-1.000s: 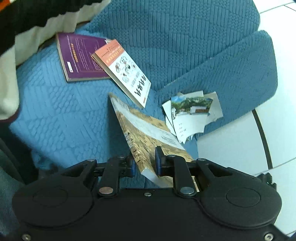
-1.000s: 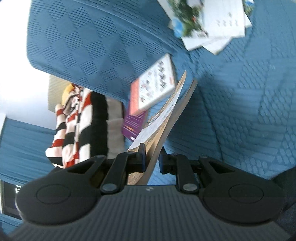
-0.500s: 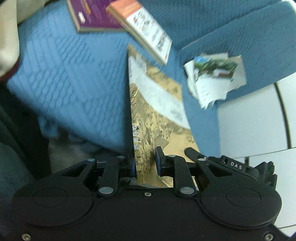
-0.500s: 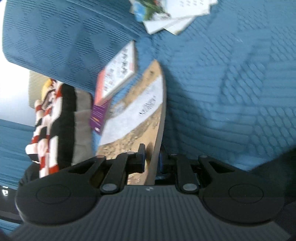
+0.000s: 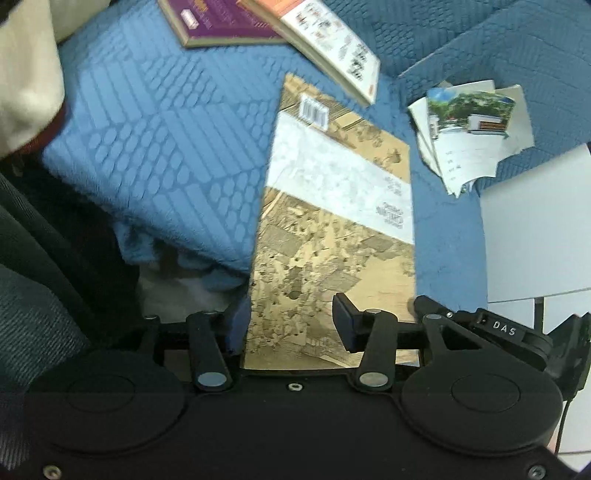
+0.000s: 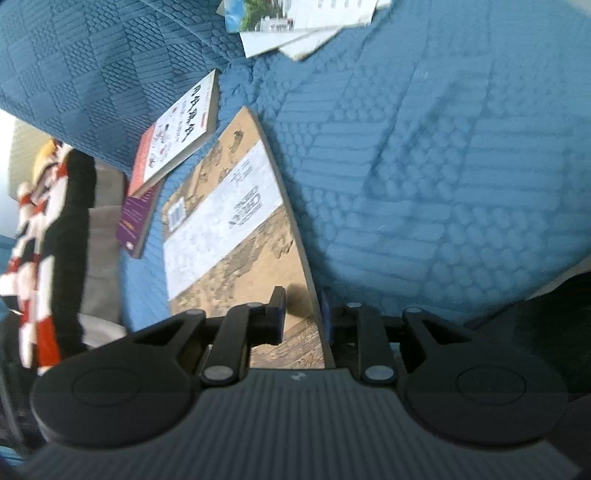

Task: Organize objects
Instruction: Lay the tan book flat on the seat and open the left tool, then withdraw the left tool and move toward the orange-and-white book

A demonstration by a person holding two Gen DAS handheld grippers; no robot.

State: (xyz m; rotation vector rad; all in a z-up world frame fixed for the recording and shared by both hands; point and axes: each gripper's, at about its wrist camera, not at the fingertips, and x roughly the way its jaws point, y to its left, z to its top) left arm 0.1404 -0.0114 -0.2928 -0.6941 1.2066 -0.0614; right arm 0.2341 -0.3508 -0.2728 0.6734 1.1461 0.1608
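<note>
A tan book (image 5: 332,206) with a white band lies cover-up on the blue sofa seat (image 5: 155,140). My left gripper (image 5: 290,326) straddles its near end. Its jaws are opening, wide apart, and the pads do not press the book. In the right wrist view the same tan book (image 6: 229,229) has its near corner between the fingers of my right gripper (image 6: 303,314). Those jaws are opening too, with a gap beside the left pad. An orange-and-white book (image 5: 332,44) overlaps a purple book (image 5: 221,22) further back.
A loose pile of postcards and papers (image 5: 469,129) lies against the sofa arm at the right. A red, white and black striped plush (image 6: 44,229) sits at the seat's far end. White floor tiles (image 5: 535,221) show beyond the sofa's edge.
The tan book has gone from standing tilted on its edge to lying flat on the seat. Both grippers came down with it, and their jaws have widened off the book.
</note>
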